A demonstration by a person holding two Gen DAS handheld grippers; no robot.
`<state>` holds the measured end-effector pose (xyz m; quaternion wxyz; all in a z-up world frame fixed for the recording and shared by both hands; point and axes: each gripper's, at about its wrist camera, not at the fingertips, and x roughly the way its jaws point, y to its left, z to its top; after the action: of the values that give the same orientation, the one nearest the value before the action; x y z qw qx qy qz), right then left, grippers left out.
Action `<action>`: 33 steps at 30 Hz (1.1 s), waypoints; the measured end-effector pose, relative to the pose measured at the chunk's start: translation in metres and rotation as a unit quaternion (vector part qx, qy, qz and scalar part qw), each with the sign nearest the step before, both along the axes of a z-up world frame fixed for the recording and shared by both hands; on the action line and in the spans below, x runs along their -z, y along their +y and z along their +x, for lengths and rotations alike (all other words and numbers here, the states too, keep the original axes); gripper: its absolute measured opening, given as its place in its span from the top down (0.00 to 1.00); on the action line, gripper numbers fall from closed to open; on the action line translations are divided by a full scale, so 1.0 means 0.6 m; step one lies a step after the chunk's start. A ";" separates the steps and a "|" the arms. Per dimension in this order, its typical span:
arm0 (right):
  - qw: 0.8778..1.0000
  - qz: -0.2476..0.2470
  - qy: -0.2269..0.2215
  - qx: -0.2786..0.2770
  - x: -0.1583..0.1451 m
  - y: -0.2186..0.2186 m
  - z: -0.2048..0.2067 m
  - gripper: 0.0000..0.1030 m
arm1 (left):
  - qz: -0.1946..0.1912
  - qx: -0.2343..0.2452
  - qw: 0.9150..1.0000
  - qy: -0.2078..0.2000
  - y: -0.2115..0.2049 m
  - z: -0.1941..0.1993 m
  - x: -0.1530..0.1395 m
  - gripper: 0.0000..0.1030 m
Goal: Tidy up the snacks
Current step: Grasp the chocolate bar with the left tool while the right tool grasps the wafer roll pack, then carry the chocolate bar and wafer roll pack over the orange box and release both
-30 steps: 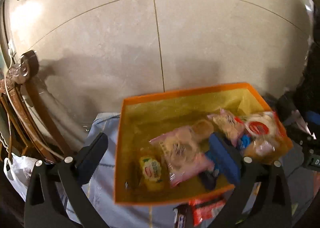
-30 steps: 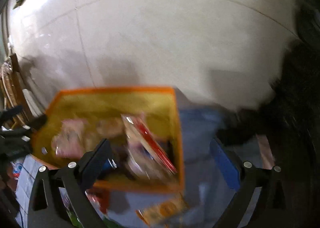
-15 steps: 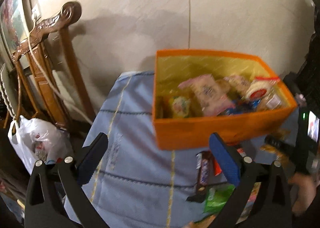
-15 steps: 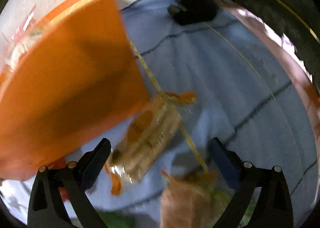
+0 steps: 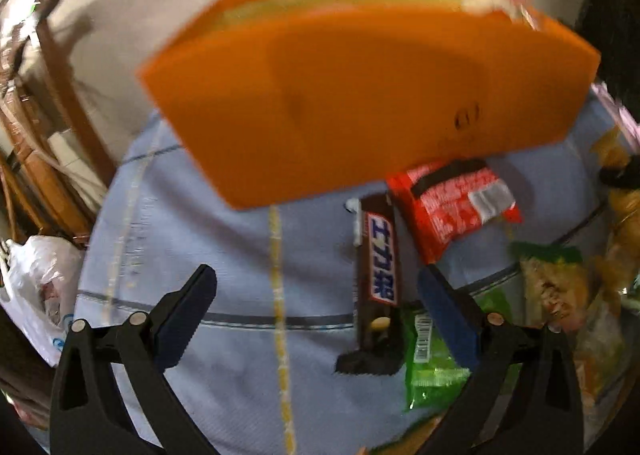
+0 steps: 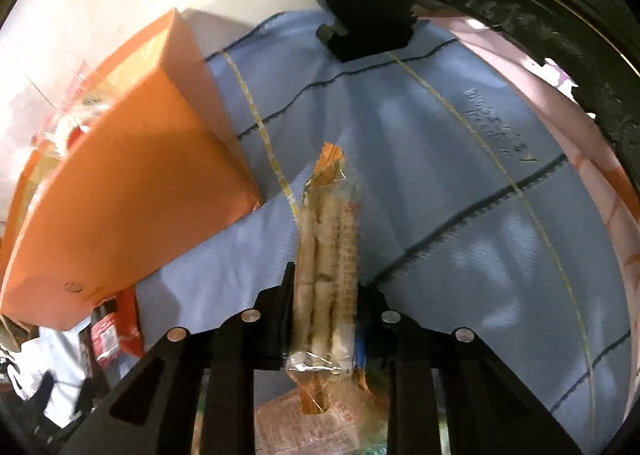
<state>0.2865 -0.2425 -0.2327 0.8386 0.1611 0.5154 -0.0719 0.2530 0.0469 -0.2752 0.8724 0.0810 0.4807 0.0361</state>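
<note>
An orange box [image 5: 360,95] holding snack packets stands on a blue cloth [image 5: 224,263]; it also shows at the left of the right wrist view [image 6: 132,207]. My left gripper [image 5: 316,287] is open and empty, low over the cloth, with a brown chocolate bar [image 5: 378,267] between its fingers and a red packet [image 5: 448,207] and a green packet [image 5: 432,359] by its right finger. My right gripper [image 6: 326,295] is shut on a clear packet of pale breadsticks [image 6: 328,247], held up above the cloth [image 6: 460,175].
A wooden chair [image 5: 36,127] and a white plastic bag [image 5: 36,291] are left of the table. More snack packets [image 5: 568,295] lie at the right. A black object [image 6: 364,15] sits at the cloth's far edge, and a pink surface [image 6: 592,191] borders the right.
Both grippers dropped from above the box to the cloth in front of it. My right gripper closed on the breadstick packet that lay beside the box. My left stayed open.
</note>
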 end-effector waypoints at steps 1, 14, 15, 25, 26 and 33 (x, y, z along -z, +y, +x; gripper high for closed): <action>1.000 0.007 -0.009 -0.001 -0.011 -0.005 -0.009 0.78 | 0.002 0.003 1.000 0.004 -0.001 0.003 0.003 0.42; 0.994 0.013 -0.090 -0.052 -0.128 -0.017 -0.080 0.78 | -0.075 0.039 0.996 -0.011 0.008 -0.026 -0.060 0.83; 0.994 0.014 -0.093 -0.056 -0.136 -0.014 -0.086 0.78 | -0.081 0.034 0.996 -0.014 0.012 -0.030 -0.070 0.83; 0.982 0.026 -0.162 -0.095 -0.232 0.029 -0.072 0.78 | -0.102 -0.019 0.989 -0.104 0.050 -0.043 -0.241 0.83; 0.980 0.030 -0.165 -0.105 -0.241 0.040 -0.057 0.78 | -0.088 -0.028 0.989 -0.116 0.049 -0.036 -0.254 0.83; 0.967 0.027 -0.187 -0.168 -0.292 0.103 0.064 0.78 | -0.074 -0.075 0.982 -0.158 0.055 0.089 -0.328 0.83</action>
<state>0.3251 -0.1806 -0.0575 0.9155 0.1048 0.3708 0.1156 0.3064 0.0798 -0.0782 0.9357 -0.0268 0.3431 0.0776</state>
